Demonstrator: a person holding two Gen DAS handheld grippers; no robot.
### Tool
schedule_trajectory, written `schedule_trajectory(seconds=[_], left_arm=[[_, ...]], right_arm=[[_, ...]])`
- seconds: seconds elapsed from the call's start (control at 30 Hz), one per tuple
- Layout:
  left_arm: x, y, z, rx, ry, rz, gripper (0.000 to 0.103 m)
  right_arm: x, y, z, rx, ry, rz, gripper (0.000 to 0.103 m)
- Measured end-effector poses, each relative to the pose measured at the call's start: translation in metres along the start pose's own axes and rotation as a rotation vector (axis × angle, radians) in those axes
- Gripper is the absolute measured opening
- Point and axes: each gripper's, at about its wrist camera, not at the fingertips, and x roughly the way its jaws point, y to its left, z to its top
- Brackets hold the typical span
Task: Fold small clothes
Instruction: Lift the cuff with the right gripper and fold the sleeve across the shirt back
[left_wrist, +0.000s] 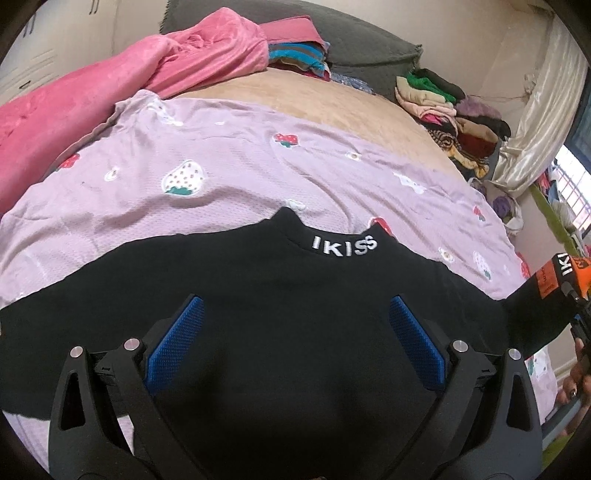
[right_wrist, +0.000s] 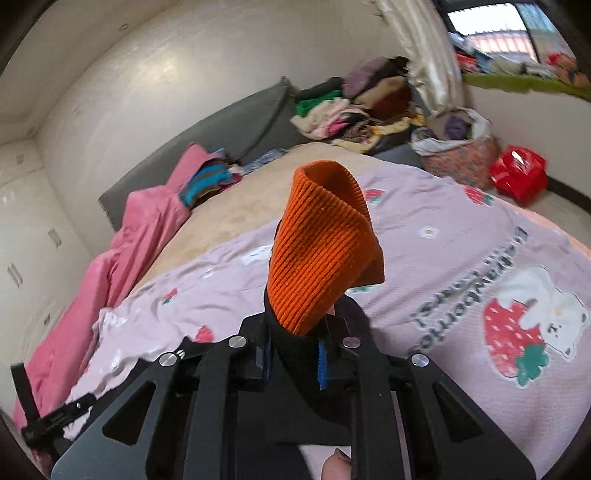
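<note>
A black top with "IKISS" on its collar lies spread on the lilac strawberry sheet. My left gripper hovers over its chest, blue pads wide apart and open, with only flat fabric beneath them. My right gripper is shut on the end of the black sleeve, just below its orange ribbed cuff, which sticks up past the fingertips. In the left wrist view the lifted sleeve stretches to the right edge, where the orange cuff shows.
A pink blanket is heaped along the bed's left side. Piles of clothes sit at the far right corner by a curtain. A cloth-lined basket and a red bag stand on the floor beyond the bed.
</note>
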Motion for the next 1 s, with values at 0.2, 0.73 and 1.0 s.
schedule_trajectory(seconds=[0.2,0.73,1.0], left_arm=[[-0.006,0.021,0.003,-0.039,-0.008,0.016,0.094],[0.002,0.072,-0.010,-0.215,0.073,-0.237,0.094],[0.008,0.083,-0.016,-0.306,0.101,-0.356,0.094]], right_arm=[[0.004,0.053,-0.013,-0.087,0.025,0.063,0.016],[0.029,0.152,-0.069,-0.266,0.124,0.151,0.016],[0.043,0.187,-0.113,-0.343,0.192,0.186,0.018]])
